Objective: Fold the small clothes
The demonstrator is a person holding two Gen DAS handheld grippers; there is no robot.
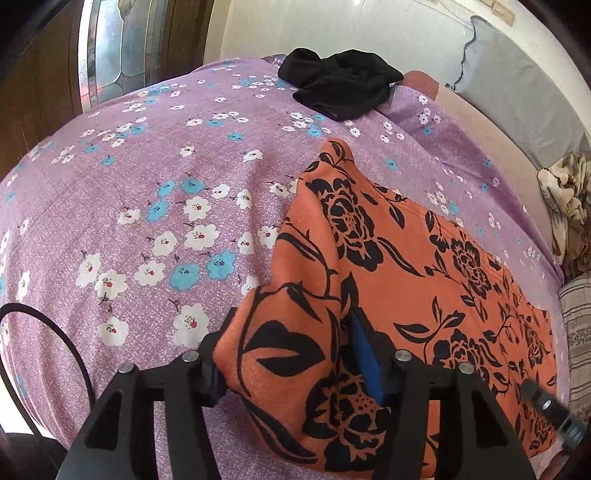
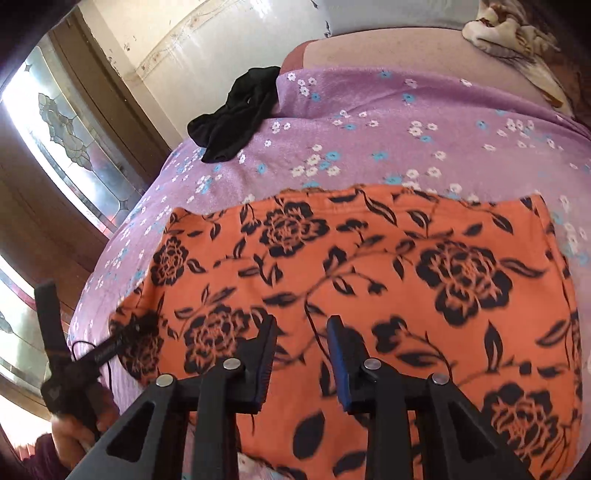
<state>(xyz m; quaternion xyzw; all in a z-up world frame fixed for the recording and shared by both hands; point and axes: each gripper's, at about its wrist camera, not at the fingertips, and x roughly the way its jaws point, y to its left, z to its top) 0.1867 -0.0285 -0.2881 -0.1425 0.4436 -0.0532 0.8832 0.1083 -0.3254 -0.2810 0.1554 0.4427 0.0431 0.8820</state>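
Orange garment (image 1: pixel 399 258) with a black rose print lies on the bed, nearest of all to both claws. No label or writing can be read on it. In the left wrist view one corner is lifted and bunched between the fingers of the left claw (image 1: pixel 295 373), which stand fairly wide; the cloth fills the gap and drapes over the left finger, but whether the pads truly press on it I cannot tell. From there the garment runs long toward the right, its far end tapering to a point up the bed. In the right wrist view it spreads flat and wide, its straight edge facing the wall. The right claw (image 2: pixel 301 362) hovers just above the print, its fingers parted with only a narrow gap and nothing between them; this picture is blurred.

Beneath lies a lilac bedsheet (image 1: pixel 147 192) scattered with white and blue flowers. Farther off, a crumpled black garment (image 1: pixel 340 88) sits at the sheet's far edge. Beyond stand a pale wall (image 1: pixel 332 26), a grey pillow (image 1: pixel 517 92), and a door with leaded glass (image 1: pixel 122 44).
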